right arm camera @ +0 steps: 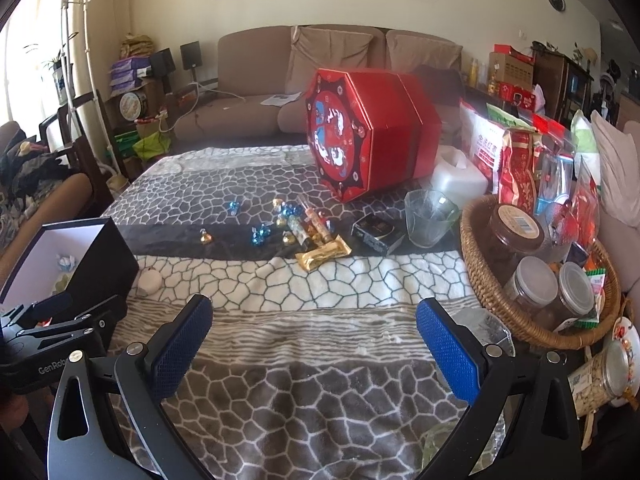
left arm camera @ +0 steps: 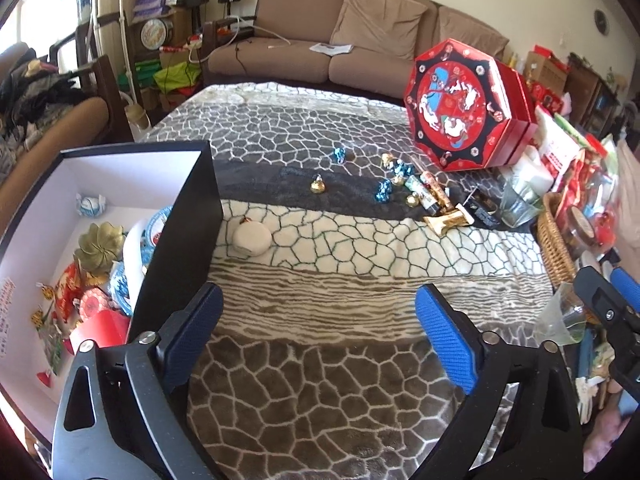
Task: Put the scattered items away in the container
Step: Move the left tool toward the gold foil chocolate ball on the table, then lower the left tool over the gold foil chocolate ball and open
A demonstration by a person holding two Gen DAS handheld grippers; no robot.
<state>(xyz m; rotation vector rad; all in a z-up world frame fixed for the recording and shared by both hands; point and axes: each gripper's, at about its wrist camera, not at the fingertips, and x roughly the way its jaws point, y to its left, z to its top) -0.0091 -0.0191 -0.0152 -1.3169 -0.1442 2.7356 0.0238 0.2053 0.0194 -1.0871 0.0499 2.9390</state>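
A plush blanket [right arm camera: 320,280] with a cracked-stone pattern covers the table. On its dark band lie crinkly foil-wrapped candies [right arm camera: 260,235], blue and gold, beside a flat gold packet [right arm camera: 323,255]. Both the left gripper [left arm camera: 319,312] and the right gripper [right arm camera: 314,322] hang above the blanket with jaws wide and nothing between them, the candies well ahead. The black box [left arm camera: 180,216], white inside, sits at left, already holding bright wrapped sweets. A round white puck [left arm camera: 252,238] lies just beside its wall.

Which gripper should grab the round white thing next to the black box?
Probably left. The white puff lies just ahead of the open left gripper, beside the box. The right gripper, also open, is farther away.
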